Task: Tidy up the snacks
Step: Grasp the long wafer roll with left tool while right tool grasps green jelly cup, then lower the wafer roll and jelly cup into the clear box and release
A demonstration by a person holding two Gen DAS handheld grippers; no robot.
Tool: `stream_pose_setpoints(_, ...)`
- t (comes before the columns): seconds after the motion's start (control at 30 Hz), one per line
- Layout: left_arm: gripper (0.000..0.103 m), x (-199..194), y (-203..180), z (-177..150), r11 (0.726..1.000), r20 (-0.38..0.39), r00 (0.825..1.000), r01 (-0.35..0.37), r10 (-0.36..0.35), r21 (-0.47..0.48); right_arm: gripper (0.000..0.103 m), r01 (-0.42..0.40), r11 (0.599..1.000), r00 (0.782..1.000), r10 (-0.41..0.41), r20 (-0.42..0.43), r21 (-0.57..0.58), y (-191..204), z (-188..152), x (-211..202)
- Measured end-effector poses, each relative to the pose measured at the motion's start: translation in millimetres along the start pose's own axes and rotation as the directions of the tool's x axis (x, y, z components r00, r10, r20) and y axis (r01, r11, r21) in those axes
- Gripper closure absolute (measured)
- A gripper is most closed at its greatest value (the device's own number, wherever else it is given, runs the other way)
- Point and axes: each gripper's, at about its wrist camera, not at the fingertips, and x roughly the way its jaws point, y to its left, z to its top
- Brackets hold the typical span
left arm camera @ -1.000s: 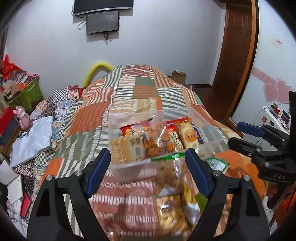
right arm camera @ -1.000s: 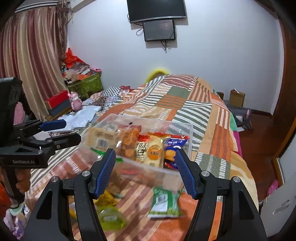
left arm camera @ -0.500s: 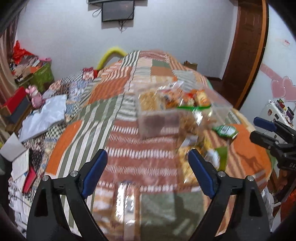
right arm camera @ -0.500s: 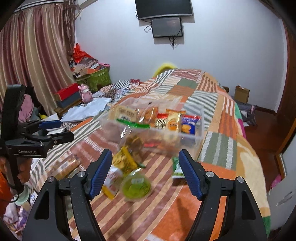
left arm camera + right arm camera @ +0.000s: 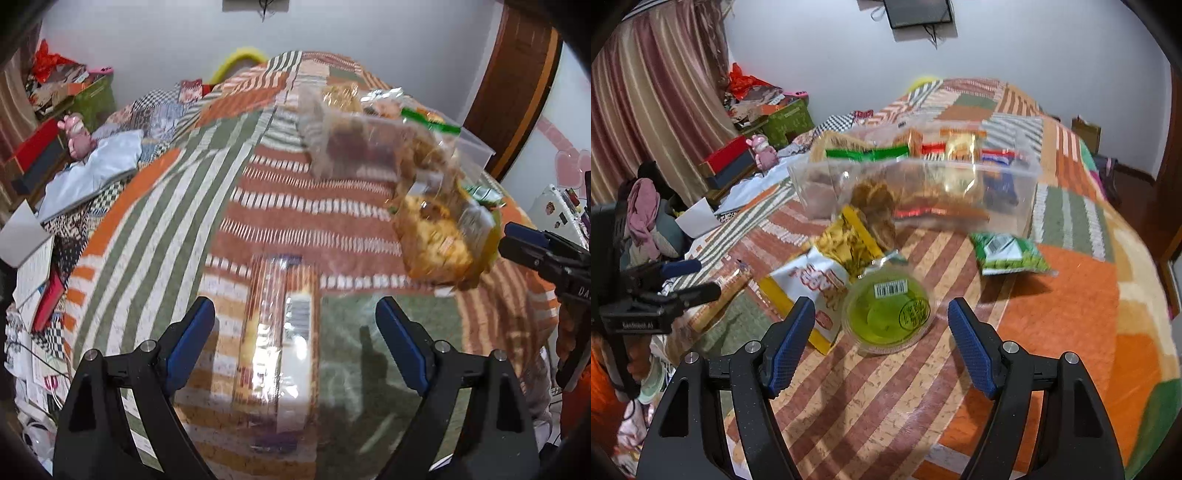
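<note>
Both tongs hang empty and spread wide above the bed (image 5: 1071, 302), each lined up over a different snack, which suggests the loose packets are being sorted one per hand. The left tongs (image 5: 291, 332) straddle a long biscuit sleeve (image 5: 280, 350) lying lengthwise on the quilt; its clear, glossy film shows a pale row of biscuits and a white label, and the slim, stiff shape should suit a pinch across its width. The right tongs (image 5: 881, 334) frame a round green jelly cup (image 5: 888, 314), a shallow plastic tub with a flat sealed lid bearing a barcode sticker; its curved wall may slip between flat pads, so a centred grip looks wise.

Just beside the cup lie a white-and-yellow crinkled snack bag (image 5: 809, 284) and a yellow foil packet (image 5: 849, 243), overlapping one another. A green pea packet (image 5: 1008, 254) lies apart to the right. Behind them stands the clear plastic bin (image 5: 1015, 177), rigid and rectangular, already holding upright packets in red, gold and blue, so it reads as the destination. A transparent bag of fried crackers (image 5: 875, 199) with a green top strip leans against its front wall. The quilt is soft patchwork, striped and uneven, so things sit slightly tilted.
</note>
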Motion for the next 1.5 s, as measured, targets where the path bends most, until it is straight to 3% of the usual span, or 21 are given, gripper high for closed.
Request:
stream_pose_setpoints(0.07, 0.015, 4.4, 1.4, -3.1, 1.0, -0.005, 1.0, 0.003, -0.003, -0.004, 0.031, 0.001, 1.0, 1.0, -0.001, -0.009, 0.008, -1.4, -1.1, 4.8)
stream_pose_setpoints(0.43, 0.057, 13.2, 4.5, -11.8, 1.0, 0.008, 1.0, -0.009, 0.009, 0.01, 0.035, -0.015, 0.997, 0.999, 0.017, -0.028, 0.072, -9.9, -2.3, 18.4)
stream_pose_setpoints(0.5, 0.057, 13.5, 5.5, -12.1, 1.0, 0.015, 1.0, -0.005, 0.005, 0.005, 0.04, -0.02, 0.997, 0.999, 0.021, -0.024, 0.073, -9.4, -1.7, 19.5)
stream_pose_setpoints(0.53, 0.057, 13.2, 5.6, -12.1, 1.0, 0.017, 1.0, -0.004, 0.004, 0.004, 0.048, -0.03, 0.997, 0.999, 0.032, -0.026, 0.075, -9.2, -1.1, 20.4)
stream_pose_setpoints(0.77, 0.058, 6.4, 2.8, -11.4, 1.0, 0.034, 0.999, 0.029, -0.029, 0.004, 0.049, -0.025, 0.998, 1.0, 0.025, -0.007, 0.059, -5.1, -1.1, 13.8)
stream_pose_setpoints(1.1, 0.058, -17.2, -9.9, 13.8, 0.999, 0.12, 0.992, 0.047, -0.049, 0.02, 0.049, 0.008, 0.999, 0.998, -0.011, 0.064, 0.04, -7.6, 5.4, -10.4)
stream_pose_setpoints(1.5, 0.058, -35.4, -37.8, 77.2, 0.993, 0.256, 0.959, 0.108, -0.118, 0.052, 0.049, 0.045, 0.998, 0.983, -0.051, 0.175, 0.039, -14.9, 32.7, -36.5)
